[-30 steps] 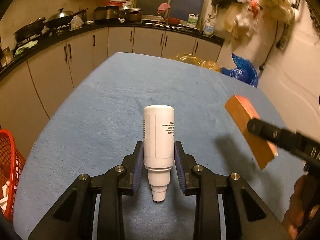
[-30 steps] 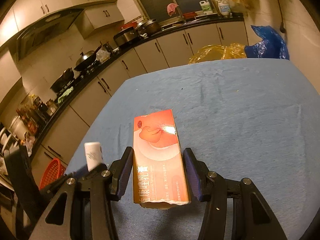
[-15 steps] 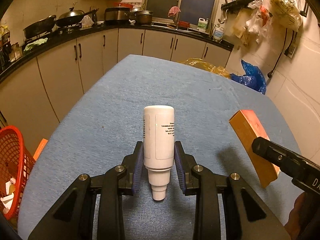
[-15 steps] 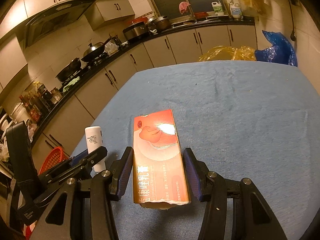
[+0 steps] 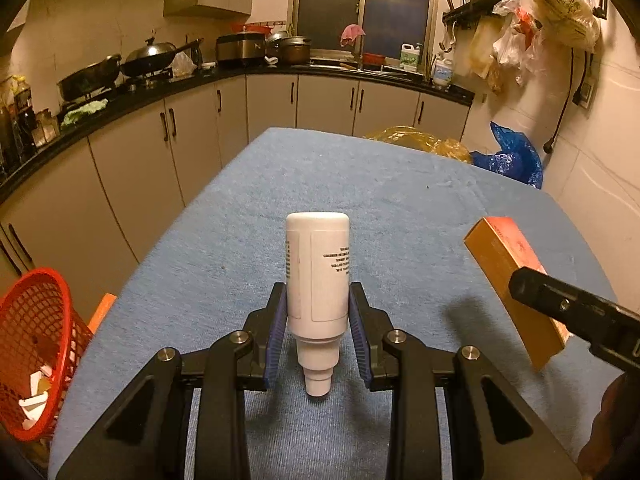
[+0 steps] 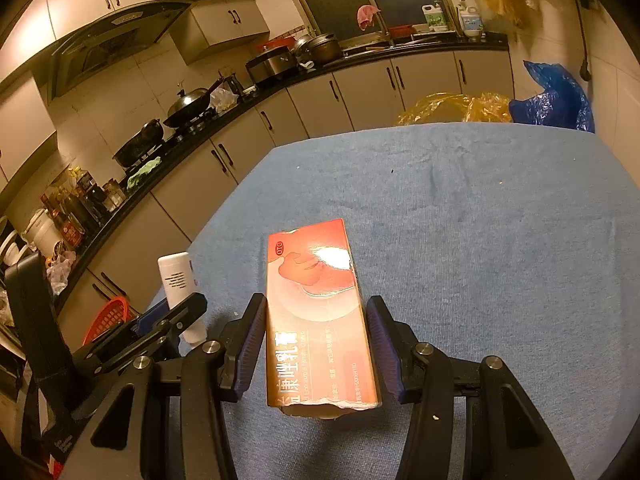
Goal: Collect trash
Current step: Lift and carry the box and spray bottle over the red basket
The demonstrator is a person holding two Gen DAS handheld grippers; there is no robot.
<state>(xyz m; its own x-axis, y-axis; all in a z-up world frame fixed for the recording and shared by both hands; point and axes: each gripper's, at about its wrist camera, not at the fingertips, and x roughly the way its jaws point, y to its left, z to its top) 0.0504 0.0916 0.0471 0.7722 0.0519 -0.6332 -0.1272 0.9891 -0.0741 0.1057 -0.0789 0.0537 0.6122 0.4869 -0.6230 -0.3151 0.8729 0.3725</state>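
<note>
My left gripper (image 5: 318,316) is shut on a white plastic bottle (image 5: 317,276), its nozzle toward the camera, held above the blue-covered table (image 5: 400,184). In the right wrist view that bottle (image 6: 178,280) shows at the lower left, in the left gripper (image 6: 176,312). My right gripper (image 6: 316,340) is shut on an orange medicine box (image 6: 316,312) with a torn near end. The left wrist view has the box (image 5: 516,280) at the right, tilted, with a black finger of the right gripper across it.
A red mesh basket (image 5: 36,344) holding some scraps stands beside the table's left edge; its rim (image 6: 108,316) shows in the right wrist view. Yellow bags (image 5: 416,142) and a blue bag (image 5: 512,160) lie past the far end. Cabinets (image 5: 168,140) and a loaded counter run behind.
Both grips are unchanged. The left wrist view has tipped up a little, showing more of the red basket and the far kitchen; the box sits slightly lower on the right.
</note>
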